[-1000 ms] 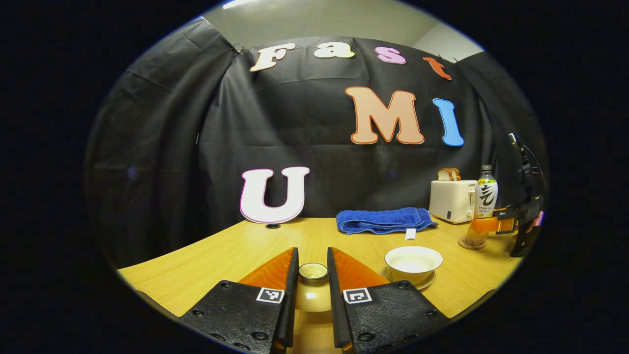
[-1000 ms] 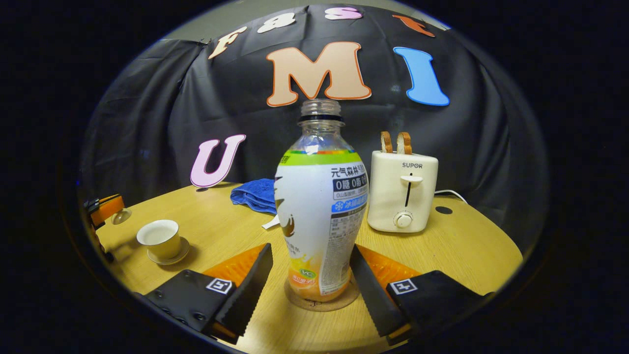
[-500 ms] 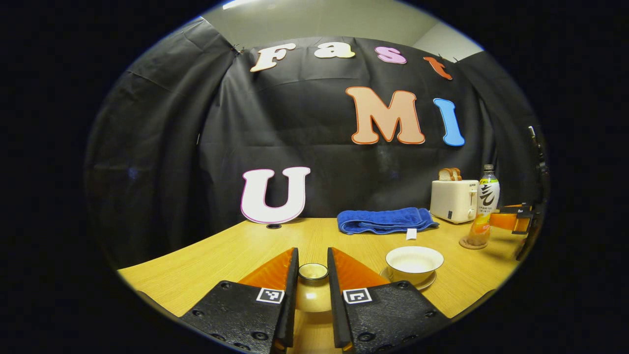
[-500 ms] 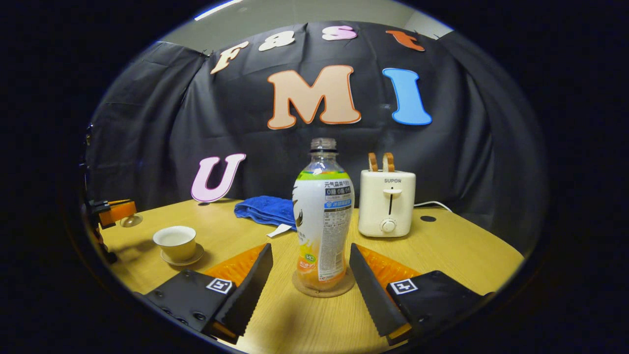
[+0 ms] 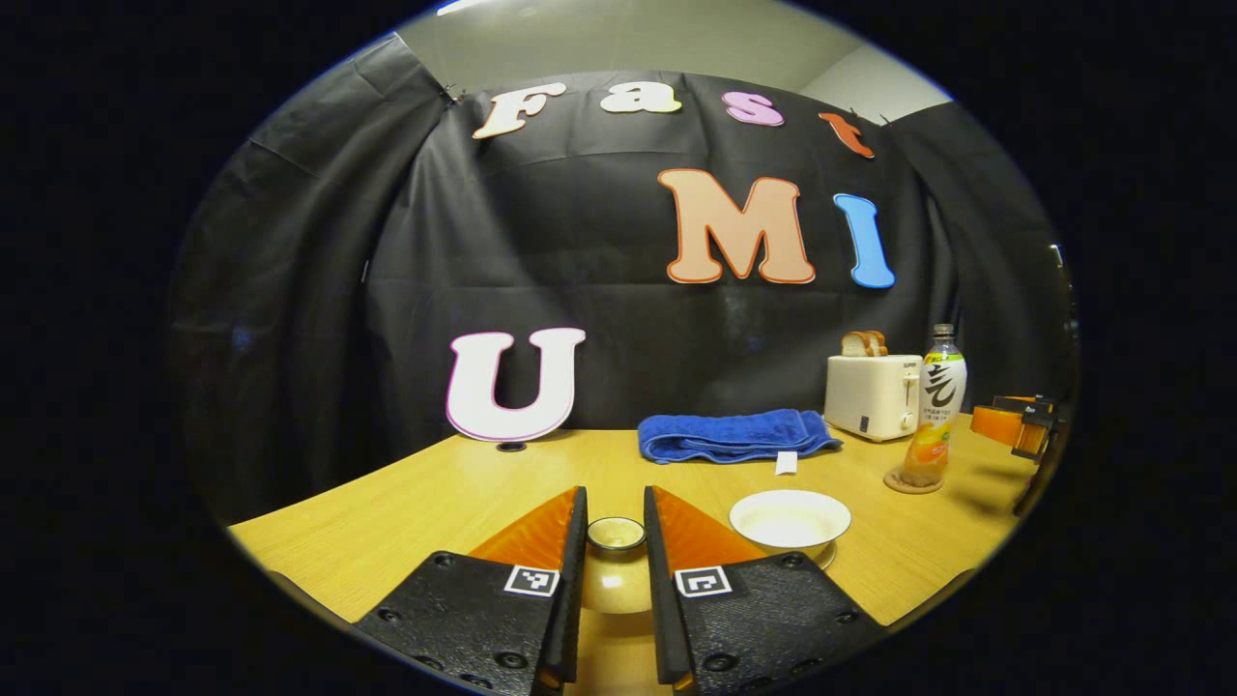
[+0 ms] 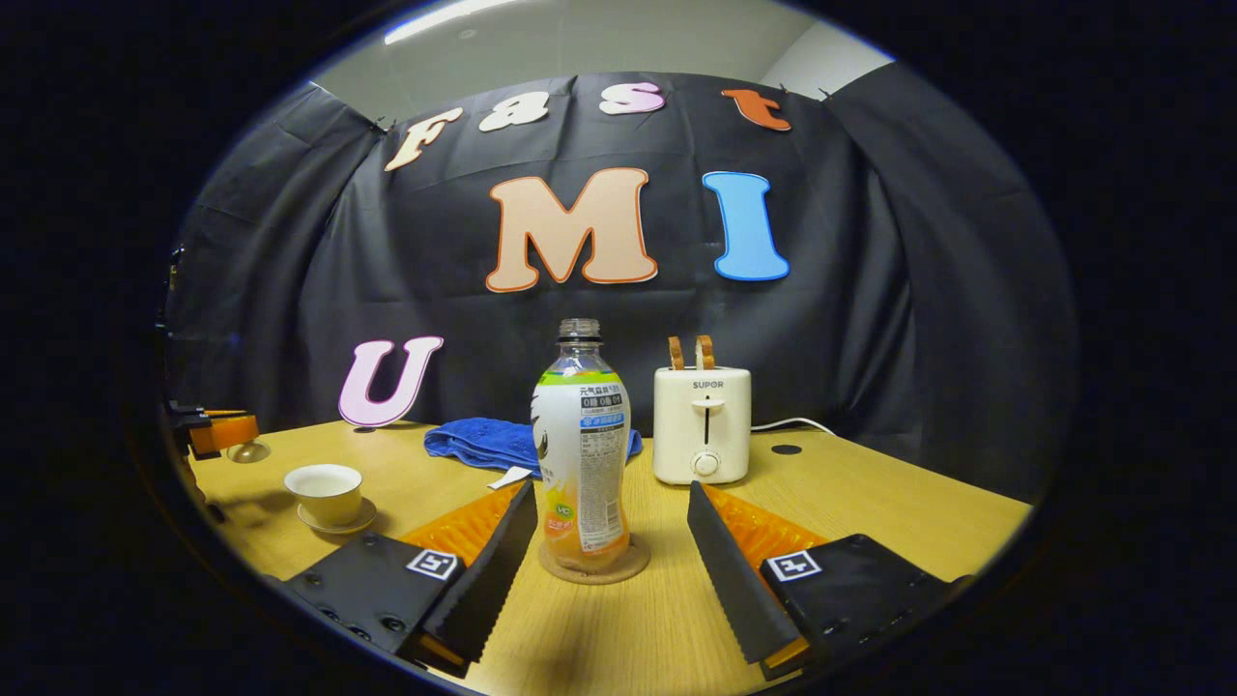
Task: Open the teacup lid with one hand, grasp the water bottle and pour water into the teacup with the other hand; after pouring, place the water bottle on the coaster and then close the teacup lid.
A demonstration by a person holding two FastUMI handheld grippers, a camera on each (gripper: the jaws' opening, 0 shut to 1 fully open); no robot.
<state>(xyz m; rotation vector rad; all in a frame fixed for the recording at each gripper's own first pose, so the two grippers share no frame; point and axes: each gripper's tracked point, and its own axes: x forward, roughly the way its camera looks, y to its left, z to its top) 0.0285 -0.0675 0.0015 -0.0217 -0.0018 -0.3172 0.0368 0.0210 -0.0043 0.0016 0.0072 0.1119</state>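
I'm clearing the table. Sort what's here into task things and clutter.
Task things: bottle on coaster; teacup on its saucer; lid in the left tongs.

Clutter: toaster with bread; blue towel.

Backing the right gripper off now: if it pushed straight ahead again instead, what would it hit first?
The bottle, standing on its coaster dead ahead of the open right gripper. The toaster stands farther back, slightly right of that line.
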